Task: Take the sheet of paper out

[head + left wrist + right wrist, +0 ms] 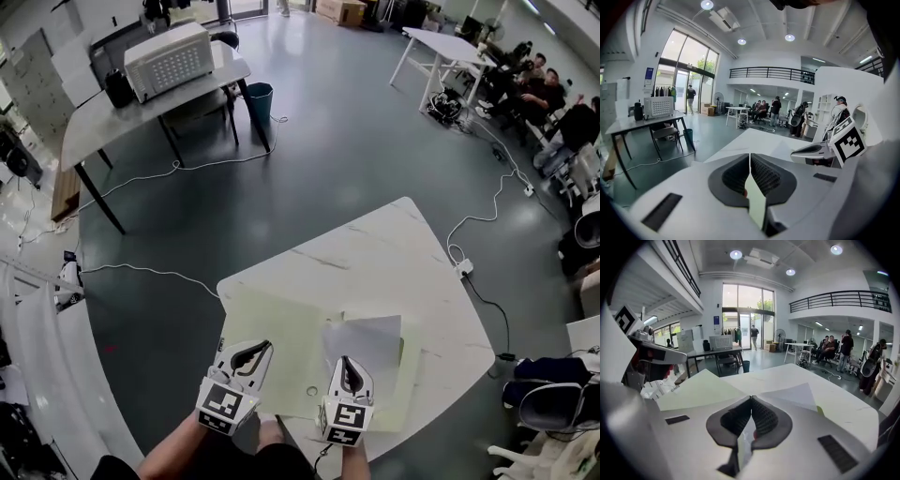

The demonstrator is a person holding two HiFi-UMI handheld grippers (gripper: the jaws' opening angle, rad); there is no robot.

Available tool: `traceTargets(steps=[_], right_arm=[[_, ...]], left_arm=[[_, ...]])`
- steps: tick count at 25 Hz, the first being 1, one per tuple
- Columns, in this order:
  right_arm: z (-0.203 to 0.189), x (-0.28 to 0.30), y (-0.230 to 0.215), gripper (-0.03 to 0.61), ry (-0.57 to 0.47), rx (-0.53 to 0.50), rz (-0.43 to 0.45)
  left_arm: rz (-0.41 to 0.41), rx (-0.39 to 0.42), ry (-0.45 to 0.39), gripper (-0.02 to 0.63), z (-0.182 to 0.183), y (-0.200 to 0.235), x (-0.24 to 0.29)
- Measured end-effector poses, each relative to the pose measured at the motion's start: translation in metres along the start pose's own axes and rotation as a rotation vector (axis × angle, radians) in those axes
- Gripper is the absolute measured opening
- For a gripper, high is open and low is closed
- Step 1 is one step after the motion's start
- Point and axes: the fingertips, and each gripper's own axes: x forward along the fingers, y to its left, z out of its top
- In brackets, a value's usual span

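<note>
A pale green folder (272, 323) lies open on the white marble table (375, 253) near its front edge. Its raised left flap (698, 390) is pinched in my left gripper (257, 350), whose jaws are shut on a thin green edge (757, 206). A white sheet of paper (367, 339) rests on the folder's right half. My right gripper (345, 362) is shut on the near edge of that sheet (745, 441); the rest of the paper (792, 394) spreads out beyond the jaws. The two grippers are side by side, a hand's width apart.
The table's front edge runs just under the grippers. Beyond it is grey floor with loose cables (141, 183). A second table (141, 103) with a white box (169, 58) stands back left. Seated people (525, 84) and a white table (441, 42) are back right.
</note>
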Motion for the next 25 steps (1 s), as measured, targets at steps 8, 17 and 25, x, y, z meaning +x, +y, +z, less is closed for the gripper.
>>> traceTargets(steps=[8,17,25], right_arm=[[-0.030,0.045,0.004,0.195,0.116,0.006,-0.004],[-0.066,0.083,0.006,0.345,0.217,-0.024,-0.022],[-0.079,0.094,0.000,0.254,0.255,-0.041,-0.044]], left_arm=[[0.017,-0.028,0.026,0.029,-0.012,0.016,0.021],[0.006,-0.051,0.065,0.029,-0.035,0.023,0.040],[0.001,-0.068,0.087,0.029,-0.048,0.024,0.049]])
